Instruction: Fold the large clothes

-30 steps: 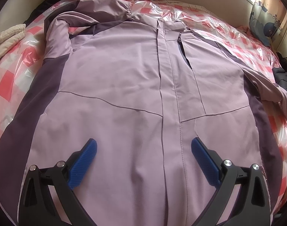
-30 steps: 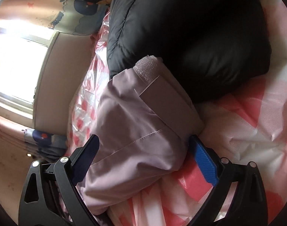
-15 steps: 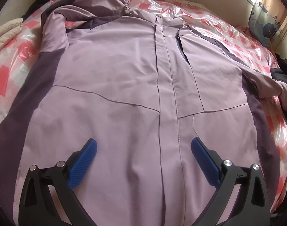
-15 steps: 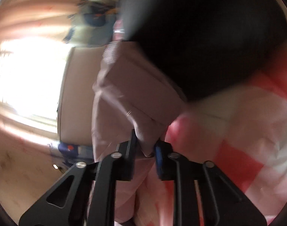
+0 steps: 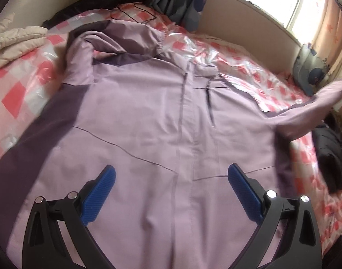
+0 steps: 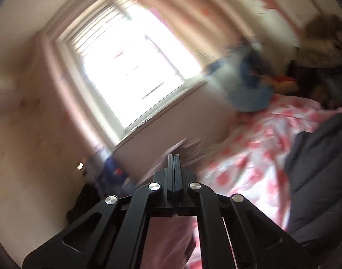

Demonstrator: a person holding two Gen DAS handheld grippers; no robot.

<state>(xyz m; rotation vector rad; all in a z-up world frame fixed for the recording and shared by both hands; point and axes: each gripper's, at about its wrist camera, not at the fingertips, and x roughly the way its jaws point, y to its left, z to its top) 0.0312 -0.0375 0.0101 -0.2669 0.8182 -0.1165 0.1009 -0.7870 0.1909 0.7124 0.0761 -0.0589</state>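
Lilac shell fabric covers most of the bed (image 5: 18,85): the hooded jacket (image 5: 148,123) lies front-up and flat along its middle, hood toward the head edge. Its sleeve (image 5: 314,107) at the bed's right edge is lifted off the checked cover, pinched in the right gripper (image 6: 173,163), whose jaws have just closed on the cuff. The left gripper (image 5: 171,183) hovers over the lower front, jaws wide and empty. The sleeve fold is in hand; next, carry that sleeve inward across the chest and lay it flat.
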